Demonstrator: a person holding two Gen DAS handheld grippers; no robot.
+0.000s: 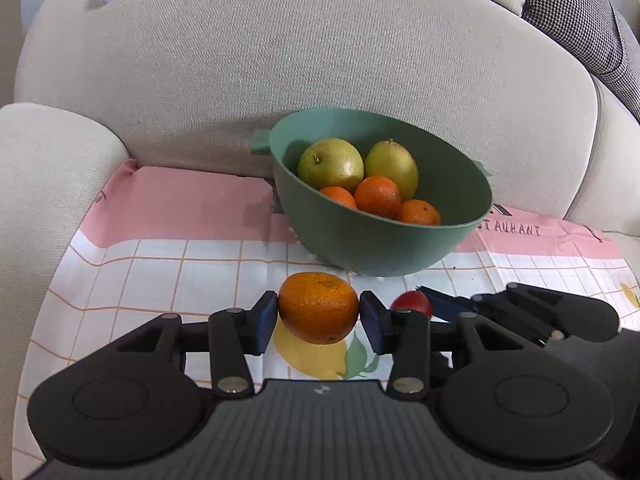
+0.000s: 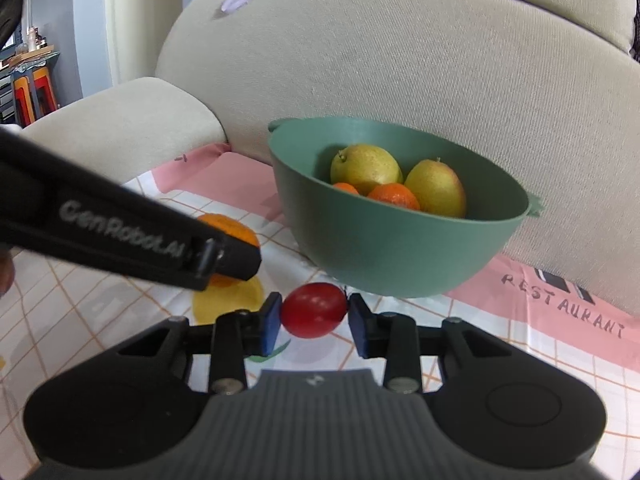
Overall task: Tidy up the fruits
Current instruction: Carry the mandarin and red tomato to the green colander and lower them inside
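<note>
Left gripper [image 1: 319, 311]: your pads clamp the orange [image 1: 318, 307].
Right gripper [image 2: 314, 317]: you grip the red fruit [image 2: 314, 315], at 3 o'clock of that orange.
Green bowl [image 1: 384, 248]: at 12 o'clock, holding pears and oranges.

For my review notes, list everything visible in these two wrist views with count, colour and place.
Plastic bowl: one, green, on the cloth against the sofa back.
Pears: two, yellow-green, in the bowl.
Small oranges in the bowl: three, orange.
Held orange: one, orange, between the left gripper's fingers.
Small round red fruit: one, red, between the right gripper's fingers.
Checked cloth: one, pink and white, on the seat.
Sofa: one, beige.
Left gripper: black, blue pads, shut on the orange.
Right gripper: black, blue pads, shut on the red fruit.
</note>
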